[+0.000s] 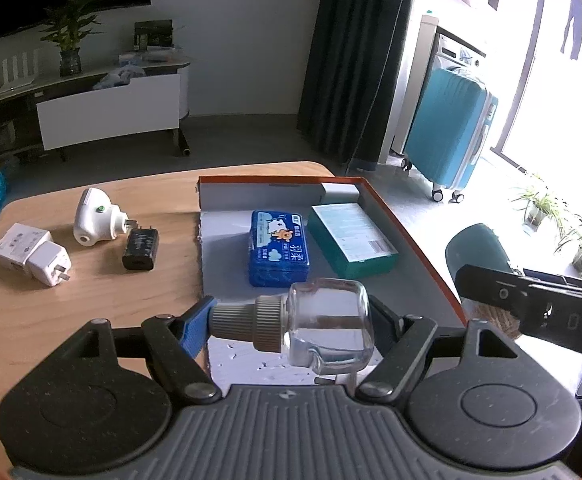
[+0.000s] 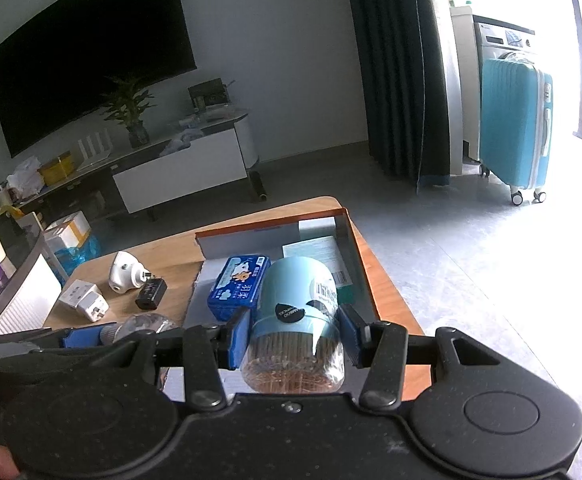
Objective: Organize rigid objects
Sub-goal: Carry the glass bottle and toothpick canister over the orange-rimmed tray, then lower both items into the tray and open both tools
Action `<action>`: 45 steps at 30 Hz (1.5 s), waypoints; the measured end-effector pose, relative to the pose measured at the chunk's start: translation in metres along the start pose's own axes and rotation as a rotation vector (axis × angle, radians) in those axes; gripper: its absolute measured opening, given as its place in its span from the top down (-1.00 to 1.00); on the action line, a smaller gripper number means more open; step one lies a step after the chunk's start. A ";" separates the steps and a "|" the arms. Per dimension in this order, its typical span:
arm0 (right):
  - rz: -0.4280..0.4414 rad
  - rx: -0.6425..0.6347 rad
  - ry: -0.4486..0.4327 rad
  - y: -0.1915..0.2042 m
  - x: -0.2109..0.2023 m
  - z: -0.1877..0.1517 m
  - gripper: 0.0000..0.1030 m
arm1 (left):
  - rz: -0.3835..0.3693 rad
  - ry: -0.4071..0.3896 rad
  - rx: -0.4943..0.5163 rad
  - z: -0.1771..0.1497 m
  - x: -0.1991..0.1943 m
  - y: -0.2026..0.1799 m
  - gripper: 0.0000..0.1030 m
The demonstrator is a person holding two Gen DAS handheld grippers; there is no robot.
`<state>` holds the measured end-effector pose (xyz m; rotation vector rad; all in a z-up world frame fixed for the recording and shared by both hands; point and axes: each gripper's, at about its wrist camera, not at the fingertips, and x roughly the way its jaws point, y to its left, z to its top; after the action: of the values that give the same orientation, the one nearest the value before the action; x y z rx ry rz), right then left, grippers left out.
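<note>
Two loads ride in together: left gripper jaws clamp a glass bottle over the tray's near end, right gripper jaws grip a toothpick jar above the tray. Next, I judge: lower each onto bare floor short of the blue pack, then release.

blown-out window glare right, fisheye-curved edges

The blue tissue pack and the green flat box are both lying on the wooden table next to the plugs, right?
Not quite. In the left wrist view the blue tissue pack and green flat box lie inside the orange-rimmed tray, not beside the plugs.
</note>
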<state>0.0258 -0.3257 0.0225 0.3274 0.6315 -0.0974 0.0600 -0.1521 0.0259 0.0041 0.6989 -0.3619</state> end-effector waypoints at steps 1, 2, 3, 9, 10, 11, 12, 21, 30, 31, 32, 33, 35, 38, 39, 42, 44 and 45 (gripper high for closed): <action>-0.001 0.001 0.001 -0.001 0.001 0.000 -0.12 | -0.001 0.002 0.001 0.000 0.001 0.000 -0.53; -0.003 0.002 0.002 -0.001 0.002 0.001 -0.12 | 0.000 0.003 0.002 0.000 0.002 -0.001 -0.53; -0.003 0.002 0.003 -0.002 0.002 0.001 -0.12 | -0.002 0.005 0.003 0.000 0.003 -0.001 -0.53; -0.006 -0.003 0.011 -0.004 0.008 0.002 -0.12 | -0.005 0.012 0.004 0.000 0.008 -0.002 -0.53; -0.006 -0.004 0.013 -0.003 0.009 0.002 -0.12 | -0.005 0.013 0.004 0.000 0.009 -0.002 -0.53; -0.007 -0.005 0.016 -0.003 0.011 0.001 -0.12 | -0.005 0.016 0.003 0.000 0.010 -0.002 -0.53; -0.008 -0.007 0.018 -0.003 0.012 0.001 -0.12 | -0.006 0.019 0.002 0.001 0.011 -0.003 -0.53; -0.027 -0.008 0.044 -0.004 0.027 0.001 -0.12 | -0.010 0.043 0.002 0.000 0.022 -0.005 -0.53; -0.031 -0.008 0.066 -0.004 0.043 0.001 -0.12 | -0.017 0.067 0.000 -0.001 0.034 -0.006 -0.53; -0.031 -0.009 0.067 -0.005 0.044 0.002 -0.12 | -0.018 0.069 0.000 -0.001 0.035 -0.006 -0.53; -0.032 -0.010 0.069 -0.005 0.046 0.002 -0.12 | -0.019 0.071 -0.001 -0.001 0.036 -0.005 -0.53; -0.032 -0.010 0.070 -0.005 0.048 0.002 -0.12 | -0.019 0.072 -0.003 -0.001 0.037 -0.005 -0.53; -0.033 -0.011 0.072 -0.005 0.049 0.001 -0.12 | -0.018 0.074 -0.003 -0.001 0.039 -0.005 -0.53; -0.035 -0.014 0.062 -0.006 0.051 0.001 -0.13 | -0.022 0.079 -0.008 0.000 0.042 -0.005 -0.53; -0.033 -0.015 0.049 -0.006 0.049 0.002 -0.13 | -0.022 0.080 -0.008 0.000 0.043 -0.005 -0.53; -0.037 -0.011 0.025 -0.008 0.046 0.004 -0.13 | -0.027 0.085 -0.010 0.000 0.046 -0.004 -0.53; -0.044 -0.003 0.013 -0.010 0.043 0.005 -0.13 | -0.032 0.086 -0.010 0.001 0.048 -0.005 -0.53; -0.042 0.003 0.005 -0.012 0.040 0.006 -0.13 | -0.036 0.086 -0.011 0.001 0.049 -0.005 -0.53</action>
<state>0.0591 -0.3385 -0.0004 0.3176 0.6434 -0.1375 0.0933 -0.1730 -0.0035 -0.0034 0.7873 -0.3942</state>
